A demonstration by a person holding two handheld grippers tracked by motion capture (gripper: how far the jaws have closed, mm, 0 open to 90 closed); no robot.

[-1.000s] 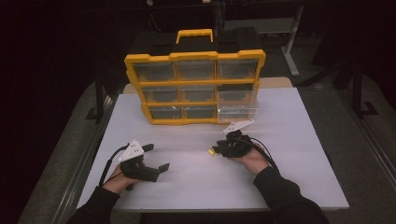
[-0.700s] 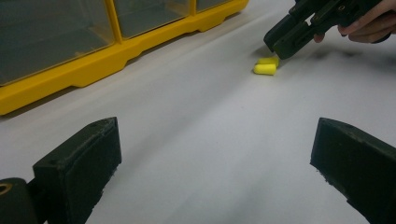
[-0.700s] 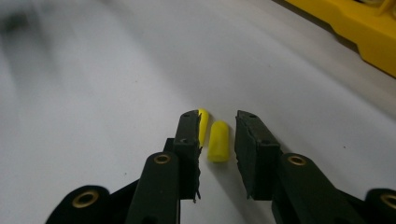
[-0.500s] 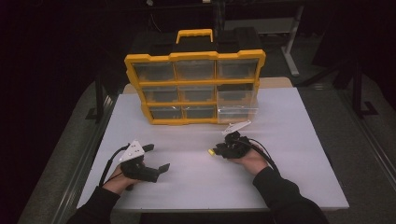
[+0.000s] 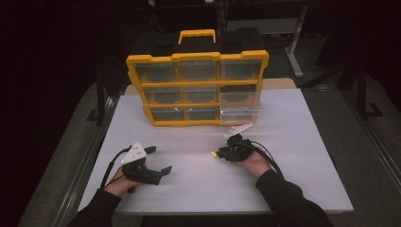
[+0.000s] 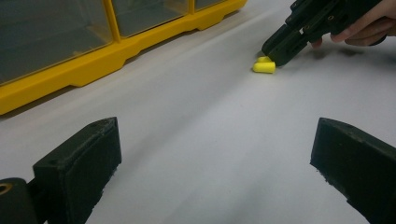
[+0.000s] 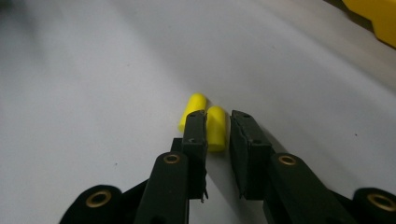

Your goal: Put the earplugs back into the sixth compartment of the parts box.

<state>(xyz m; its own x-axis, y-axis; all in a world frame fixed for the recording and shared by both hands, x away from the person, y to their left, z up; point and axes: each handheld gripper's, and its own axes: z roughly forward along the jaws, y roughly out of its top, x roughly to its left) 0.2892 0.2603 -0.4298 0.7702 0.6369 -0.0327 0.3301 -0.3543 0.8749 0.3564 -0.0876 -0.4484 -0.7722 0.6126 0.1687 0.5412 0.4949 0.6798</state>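
Right tongs (image 7: 217,128) have just been closing around one small yellow foam earplug (image 7: 216,127), lower centre; its touching twin (image 7: 191,109) may roll away. Left tongs (image 6: 212,154) gape empty.

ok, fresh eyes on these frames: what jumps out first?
The yellow organizer with clear drawers, standing upright at the table's far side, its lower right drawer pulled out. Next, two small yellow earplugs on the white top, the right gripper closing its jaws around one while the other lies just outside the left jaw. The left gripper rests wide open at the near left, holding nothing.
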